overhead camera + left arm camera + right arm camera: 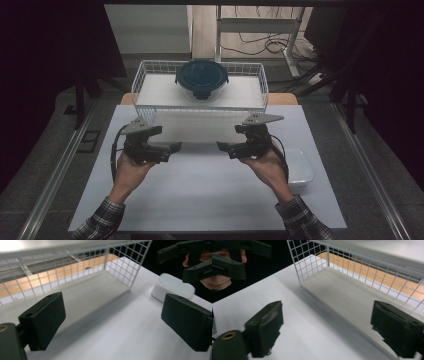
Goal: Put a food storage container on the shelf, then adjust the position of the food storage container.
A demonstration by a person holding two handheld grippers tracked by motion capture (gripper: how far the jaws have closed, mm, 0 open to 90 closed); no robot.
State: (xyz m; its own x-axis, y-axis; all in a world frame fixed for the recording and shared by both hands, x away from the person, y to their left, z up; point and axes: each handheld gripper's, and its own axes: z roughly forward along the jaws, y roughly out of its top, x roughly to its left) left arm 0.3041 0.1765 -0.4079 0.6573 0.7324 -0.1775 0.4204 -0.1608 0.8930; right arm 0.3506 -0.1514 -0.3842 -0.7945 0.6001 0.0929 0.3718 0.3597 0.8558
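My left gripper [169, 138] hovers over the white table [200, 190], open, with nothing between its jaws; the left gripper view has its pads [42, 322] spread wide over bare tabletop. My right gripper [227, 137] faces it from the right, also open and empty, its pads [265, 327] far apart in the right gripper view. The two point toward each other just in front of a white wire basket [150, 102]. Inside the basket sits a round glass container with a dark blue lid [201, 80].
A white rectangular dish [300, 167] lies on the table to the right of my right hand and reappears in the left gripper view [173, 287]. A pale board [352, 295] lies under the wire basket. Chairs and cables stand beyond the table.
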